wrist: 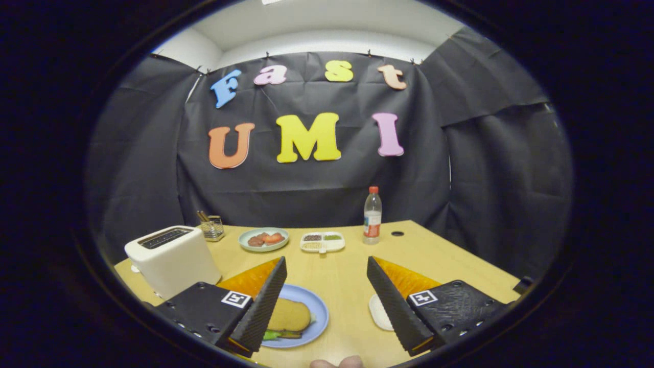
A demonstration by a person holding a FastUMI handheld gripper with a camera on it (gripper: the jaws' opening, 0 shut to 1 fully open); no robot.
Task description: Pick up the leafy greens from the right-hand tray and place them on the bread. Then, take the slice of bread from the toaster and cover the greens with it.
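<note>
A white toaster stands at the left end of the wooden tabletop, its slots facing up; whether a slice sits inside cannot be told from this angle. Just behind it, toward the black cloth wall, is a small wire holder with a few sticks standing in it.

Next comes a pale green plate with reddish pieces of food on it, well back on the tabletop. Nearer, a blue plate lies just beside the left finger, partly hidden behind it. On it rests a slice of bread — tan and rounded — with leafy greens poking out from under its near edge, touching the plate.

The claw hangs above the tabletop with its fingers spread wide and nothing between them; bare wood shows in the gap. The blue plate sits by the left finger rather than in the middle of the gap.

Beyond the fingers, roughly in line with the gap, a small white divided tray holds dark and green bits in its compartments. Just to its right a clear bottle with a red cap stands upright, and a dark round hole in the tabletop lies just beside it.

Close by the right finger, a white tray peeks out — most of it is hidden behind the finger.

A person's fingertips show at the near edge, below the gap.
</note>
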